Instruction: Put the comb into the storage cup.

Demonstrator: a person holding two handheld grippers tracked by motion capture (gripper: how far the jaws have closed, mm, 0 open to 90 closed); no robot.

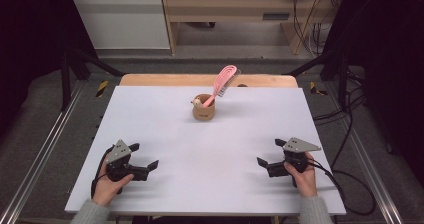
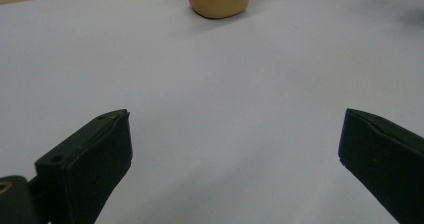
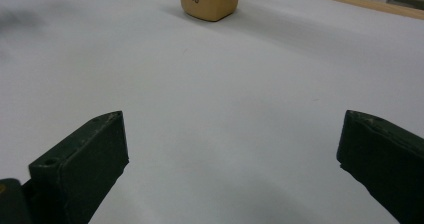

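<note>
Far behind both tools | cup (image 1: pixel 204 109) with pink brush (image 1: pixel 223 82) | apart

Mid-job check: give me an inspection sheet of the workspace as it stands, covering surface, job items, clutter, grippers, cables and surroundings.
Surface: white board on a wooden table, bare in the middle.
Job's things: tan cup upright near the far edge; pink brush stands in it, leaning right.
Clutter: nothing seen.
Grippers: left gripper and right gripper rest near the front edge, jaws wide open, holding nothing.
Cables: one trails from each gripper; more cables on the floor at right.
Surroundings: grey floor, metal rails, wooden furniture behind.
</note>
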